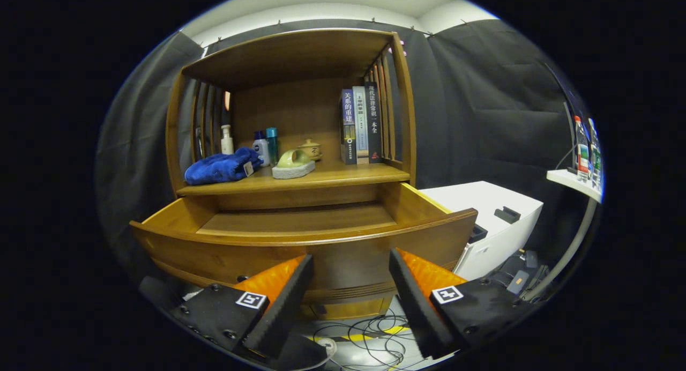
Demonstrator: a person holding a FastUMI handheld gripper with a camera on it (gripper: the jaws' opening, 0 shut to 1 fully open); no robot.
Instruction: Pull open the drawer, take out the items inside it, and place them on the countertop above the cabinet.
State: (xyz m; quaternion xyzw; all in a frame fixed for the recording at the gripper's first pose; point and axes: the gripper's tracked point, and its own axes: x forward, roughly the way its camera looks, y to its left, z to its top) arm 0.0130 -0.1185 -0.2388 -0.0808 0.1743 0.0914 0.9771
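The drawer [300,237] stands pulled well out of the wooden cabinet [292,146], its curved front panel just beyond the claw [351,266], whose two fingers are spread wide with nothing between them but that panel's face. Neither finger presses on anything. The claw sits level with the drawer front and slightly back from it, which suits a pause after the pulling step, as I judge it: the opening is done and the hand is free for the next reach.

Past the front panel, the visible floor of the drawer looks bare; the near strip behind the panel is hidden, so I cannot tell whether anything lies there.

Further ahead and above the drawer is the countertop [343,176], the place where items are meant to land. On it, beyond the left finger, lies a blue cloth [222,167], bunched up, with a few small bottles [262,146] standing just behind it. Straight ahead sits a pale green object on a white base [293,164], with a small lidded pot [310,148] behind. Beyond the right finger, a few books [362,125] stand upright against the slatted side wall, which keeps them from tipping.

Judging by the seemingly bare drawer and the crowded countertop, the task seems near its end.
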